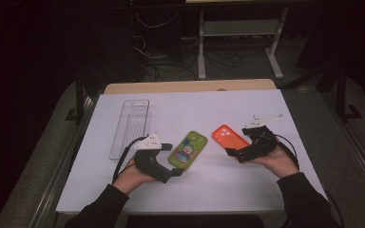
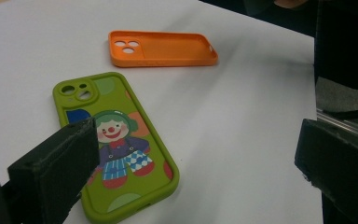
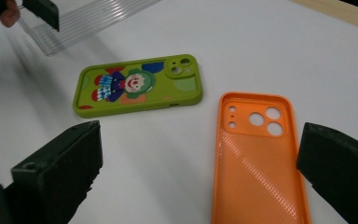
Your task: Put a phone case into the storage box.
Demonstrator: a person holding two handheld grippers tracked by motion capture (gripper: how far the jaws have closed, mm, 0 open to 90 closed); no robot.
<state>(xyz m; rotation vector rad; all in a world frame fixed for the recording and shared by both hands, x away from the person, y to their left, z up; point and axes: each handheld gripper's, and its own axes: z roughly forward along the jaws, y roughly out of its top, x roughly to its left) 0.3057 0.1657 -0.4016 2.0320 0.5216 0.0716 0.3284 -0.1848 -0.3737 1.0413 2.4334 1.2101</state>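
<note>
Currently:
left gripper: [image 1: 173,159] in the person's left hand [image 1: 132,176], near-left part of the table [image 1: 266,190]; jaws spread wide, holding nothing
left gripper vs green case: its tip sits at the near end of the green phone case [image 1: 187,149]; in the left gripper view one jaw overlaps the case's near-left edge, the other stands well off to the right; contact can't be told
right gripper: [image 1: 233,152] in the person's right hand [image 1: 278,161], right part of the table; jaws wide apart, nothing between the pads
right gripper vs orange case: tip at the near end of the orange phone case [image 1: 229,137]; in the right gripper view the case's near end runs in between the two jaws, no clamp on it
green case: [image 2: 116,140] lying flat, middle of the table, clown picture facing up, camera cutout at the far end, slightly angled
orange case: [image 3: 256,154] just right of the green one, close but apart; lying open side up, inner dotted texture showing, camera holes at the far end
clear tray: [image 1: 130,126] long see-through plastic tray, far-left on the table, beyond the left gripper, apart from both cases
table: white sheet on top, wood edge showing along the far side
background: dark, cables and a white frame on the floor behind the table
</note>
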